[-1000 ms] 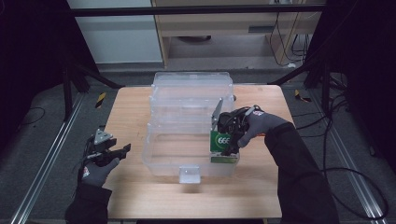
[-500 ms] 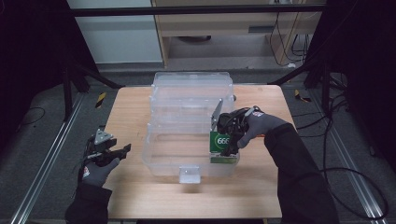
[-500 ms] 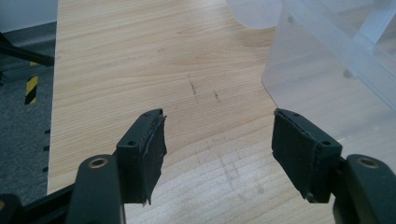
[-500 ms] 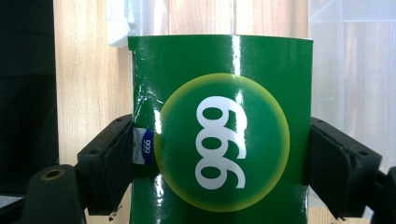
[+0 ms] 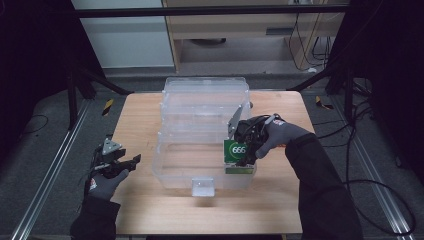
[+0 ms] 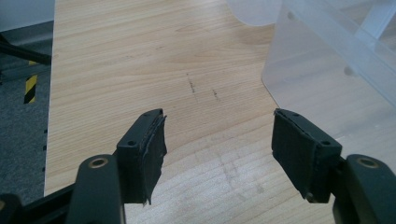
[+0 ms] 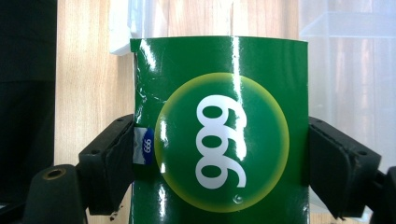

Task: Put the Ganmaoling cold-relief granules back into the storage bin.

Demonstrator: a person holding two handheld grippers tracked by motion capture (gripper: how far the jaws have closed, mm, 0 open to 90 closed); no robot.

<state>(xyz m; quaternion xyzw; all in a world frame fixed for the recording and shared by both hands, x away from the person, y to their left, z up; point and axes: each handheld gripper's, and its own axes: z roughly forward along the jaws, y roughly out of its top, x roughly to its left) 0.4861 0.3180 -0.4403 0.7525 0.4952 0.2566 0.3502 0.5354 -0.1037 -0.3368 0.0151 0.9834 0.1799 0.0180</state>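
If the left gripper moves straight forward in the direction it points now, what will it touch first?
Probably the clear plastic box. The left gripper is open over the bare wooden table, with nothing between its fingers. The box wall lies ahead to one side, so it may pass beside it; depth is unclear.

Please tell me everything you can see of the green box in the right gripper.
The green box looks like glossy cardboard, with a yellow-rimmed round badge that bears white digits, 999 or 666. The right gripper clamps its two sides. In the high view it is held over the near right corner of the clear plastic bin.
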